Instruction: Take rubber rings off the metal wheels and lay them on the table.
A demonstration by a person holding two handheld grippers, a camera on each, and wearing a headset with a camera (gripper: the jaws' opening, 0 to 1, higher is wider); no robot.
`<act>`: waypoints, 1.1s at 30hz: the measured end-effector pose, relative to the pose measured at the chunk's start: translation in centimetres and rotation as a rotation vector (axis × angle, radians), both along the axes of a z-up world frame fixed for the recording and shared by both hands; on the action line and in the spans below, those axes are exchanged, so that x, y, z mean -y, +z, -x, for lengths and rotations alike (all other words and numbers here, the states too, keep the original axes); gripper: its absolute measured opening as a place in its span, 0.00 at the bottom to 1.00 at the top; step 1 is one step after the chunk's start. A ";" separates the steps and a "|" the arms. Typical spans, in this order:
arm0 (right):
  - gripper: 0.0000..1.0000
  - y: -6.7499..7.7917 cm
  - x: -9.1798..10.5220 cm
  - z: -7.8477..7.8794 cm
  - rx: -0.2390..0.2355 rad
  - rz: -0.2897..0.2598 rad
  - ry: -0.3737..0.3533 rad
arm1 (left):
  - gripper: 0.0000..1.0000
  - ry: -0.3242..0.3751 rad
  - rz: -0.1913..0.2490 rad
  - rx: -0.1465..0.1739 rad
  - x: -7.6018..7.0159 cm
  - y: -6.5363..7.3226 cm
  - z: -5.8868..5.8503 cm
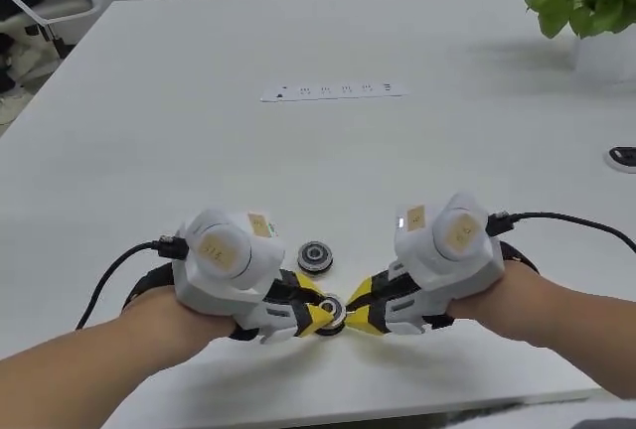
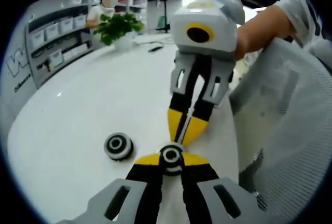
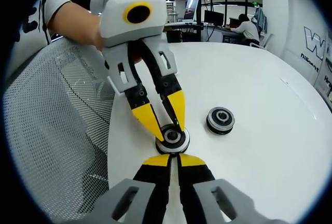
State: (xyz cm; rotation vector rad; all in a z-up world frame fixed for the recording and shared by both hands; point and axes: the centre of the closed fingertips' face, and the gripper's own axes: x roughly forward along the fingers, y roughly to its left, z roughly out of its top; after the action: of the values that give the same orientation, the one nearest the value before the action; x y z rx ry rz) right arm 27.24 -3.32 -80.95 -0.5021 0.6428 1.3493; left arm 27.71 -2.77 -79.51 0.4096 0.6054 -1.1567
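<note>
Rubber peels best slowly: left gripper (image 3: 169,128) clamps the wheel (image 3: 172,139) by the table's (image 1: 397,42) near edge, so the right gripper (image 2: 183,129), pinched shut at its rim, should roll the ring (image 3: 184,141) outward.

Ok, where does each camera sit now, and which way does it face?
Head view: on the headset, looking forward and down at the table; both forearms, left tool and right tool meeting at a wheel.
Left gripper view: on the left tool, looking along its jaws at the right tool opposite; the right forearm shows behind it.
Right gripper view: on the right tool, facing the left tool; the left forearm shows behind.
Shared: all three show the wheel and a second wheel lying beside it.
</note>
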 end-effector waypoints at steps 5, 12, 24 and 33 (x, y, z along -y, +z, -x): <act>0.00 -0.2 0.1 -0.2 -0.008 0.004 -0.006 | 0.14 -0.001 -0.002 0.003 0.0 0.0 0.0; 0.01 0.3 0.2 -0.6 -0.019 -0.020 -0.027 | 0.14 -0.004 -0.003 0.004 0.0 0.0 0.0; 0.26 0.5 -1.0 -0.3 -0.021 -0.054 -0.027 | 0.14 -0.003 0.001 0.004 0.0 0.0 0.0; 0.27 0.0 -1.6 0.0 -0.013 -0.049 -0.008 | 0.14 -0.004 0.002 0.004 0.0 0.0 0.0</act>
State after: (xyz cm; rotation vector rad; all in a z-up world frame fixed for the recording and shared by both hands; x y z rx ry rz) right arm 27.22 -1.74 -80.93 -0.4515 0.6203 1.3580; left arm 27.67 -2.78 -79.50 0.4113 0.6004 -1.1600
